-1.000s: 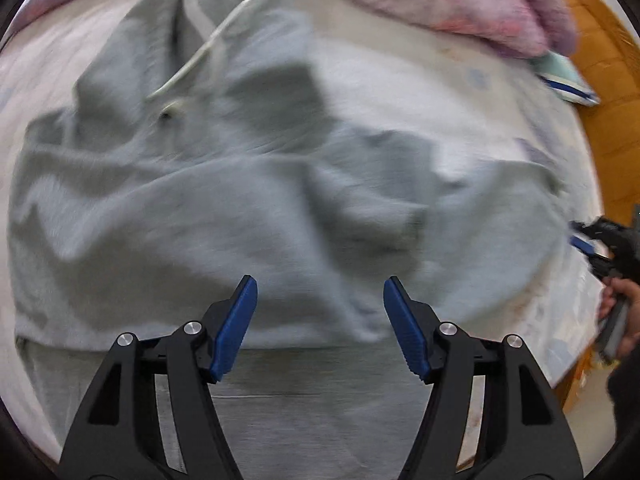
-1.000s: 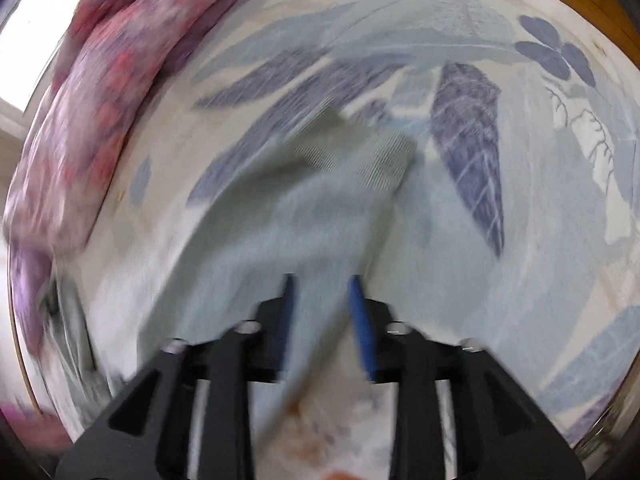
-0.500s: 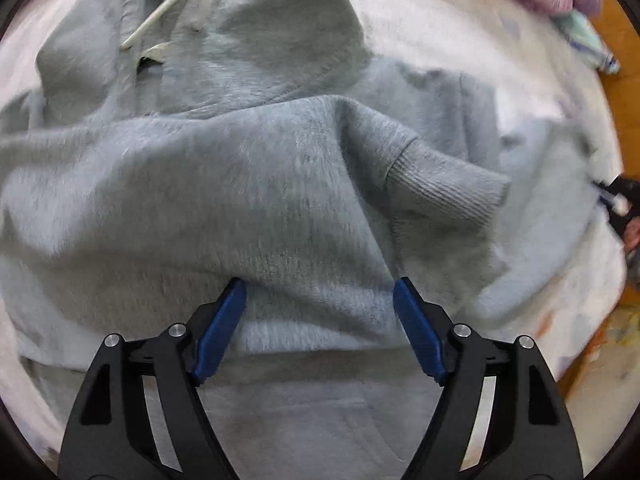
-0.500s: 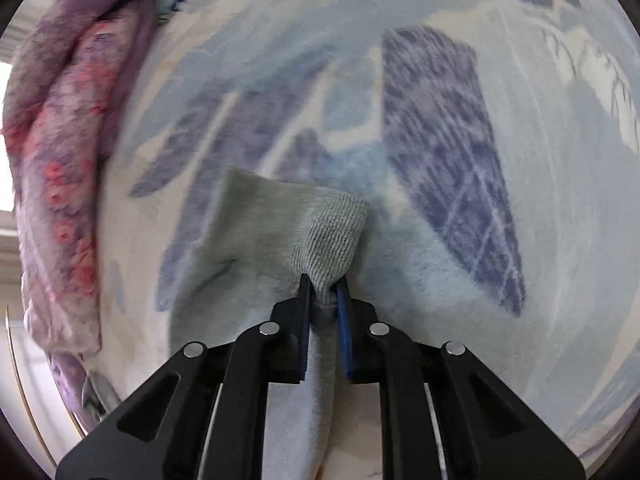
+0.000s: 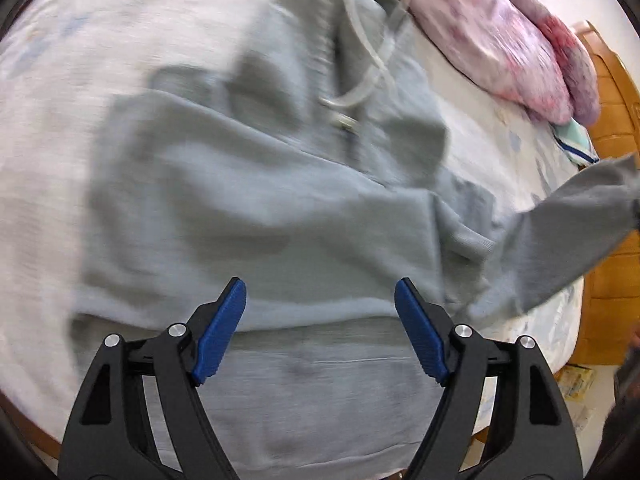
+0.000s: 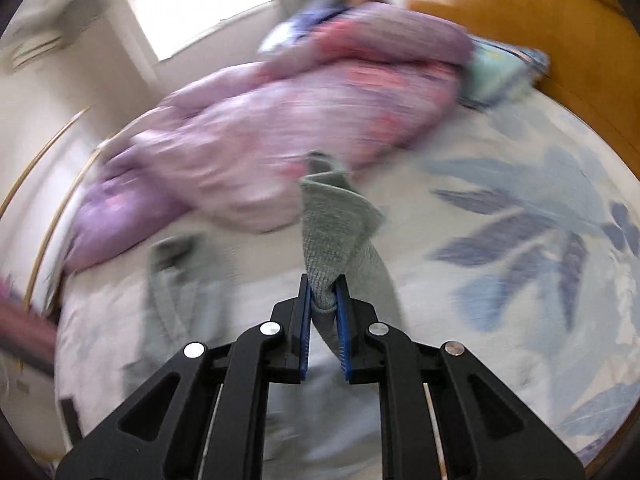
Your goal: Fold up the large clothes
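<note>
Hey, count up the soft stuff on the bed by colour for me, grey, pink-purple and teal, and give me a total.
Grey: 1, the hoodie, its sleeve cuff clamped in the right gripper
Pink-purple: 1, the quilt
Teal: 1, the pillow
Total: 3

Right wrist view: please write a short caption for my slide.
Right tool shut on the ribbed cuff of a grey hoodie sleeve, lifted above the leaf-patterned bedsheet.
</note>
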